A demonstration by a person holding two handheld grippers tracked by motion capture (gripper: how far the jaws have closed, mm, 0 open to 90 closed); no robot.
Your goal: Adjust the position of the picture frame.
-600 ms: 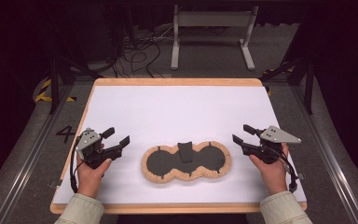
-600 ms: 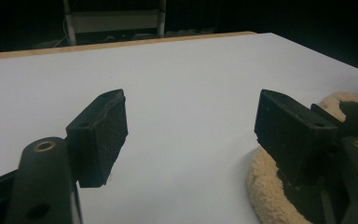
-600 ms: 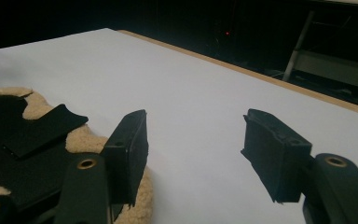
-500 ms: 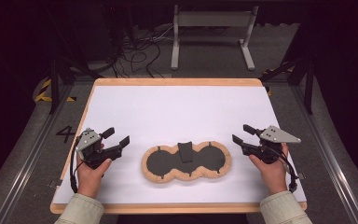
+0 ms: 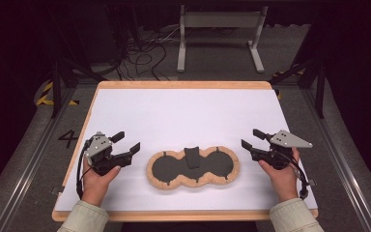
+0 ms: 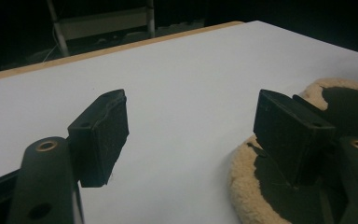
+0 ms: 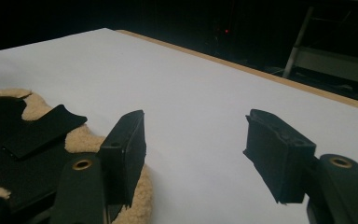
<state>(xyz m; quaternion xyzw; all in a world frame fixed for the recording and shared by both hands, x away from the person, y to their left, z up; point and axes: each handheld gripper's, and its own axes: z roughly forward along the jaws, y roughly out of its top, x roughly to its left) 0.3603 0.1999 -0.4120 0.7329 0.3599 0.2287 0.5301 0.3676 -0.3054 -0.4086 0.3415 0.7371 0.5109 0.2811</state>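
At the left, the left gripper (image 5: 121,148) rests low over the table (image 5: 183,111), held in the person's left hand (image 5: 96,176). Its jaws are spread wide with nothing between them, pointing right toward the pad (image 5: 193,167). That stance reads as a ready pose, with no grasp begun.

The pad lies flat at the near middle of the table, between the two grippers and apart from both. It is a three-lobed piece with a dark face and a woolly tan rim, and a small dark flap (image 5: 192,157) lies across its middle, toward the far edge. Lying midway, it is open to either side, so each gripper could likely take one end.

At the right, the right gripper (image 5: 252,140) mirrors the left: jaws released, empty, aimed left at the pad, with the right hand (image 5: 280,174) behind it.

The table has a white top with a pale wood edge. Beyond it the room is dark, with cables (image 5: 145,53) on the floor and a grey metal stand (image 5: 220,34) at the far side.
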